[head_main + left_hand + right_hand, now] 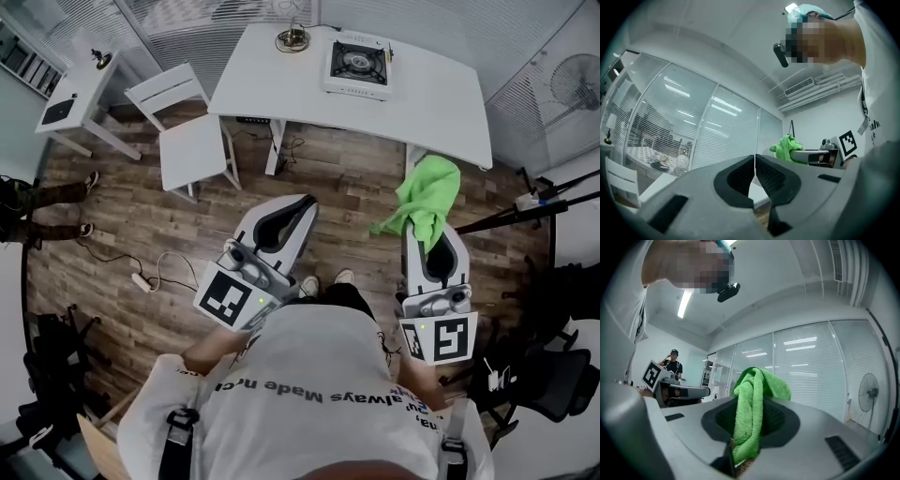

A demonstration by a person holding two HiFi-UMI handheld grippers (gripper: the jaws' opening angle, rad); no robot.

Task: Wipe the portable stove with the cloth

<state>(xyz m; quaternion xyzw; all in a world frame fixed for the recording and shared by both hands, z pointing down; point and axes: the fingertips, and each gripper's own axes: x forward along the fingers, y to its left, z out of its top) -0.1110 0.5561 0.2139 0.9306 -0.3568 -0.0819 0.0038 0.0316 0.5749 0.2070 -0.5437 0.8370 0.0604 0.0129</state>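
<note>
The portable stove (357,64) sits on the white table (441,103) at the far side of the room, its round burner facing up. My right gripper (429,228) is shut on the green cloth (424,199), which bunches out past its tips; in the right gripper view the cloth (751,412) hangs pinched between the jaws. My left gripper (305,202) is shut with nothing in it, its jaws meeting at a thin seam (754,164). Both grippers are held at waist height, well short of the table. The cloth (787,146) also shows at the right of the left gripper view.
A white chair (187,136) stands left of the table, and a small side table (77,105) lies further left. A round object (293,37) rests on the table's far edge. A fan (571,86) and a tripod (534,204) stand at the right. Cables (155,277) trail on the wooden floor.
</note>
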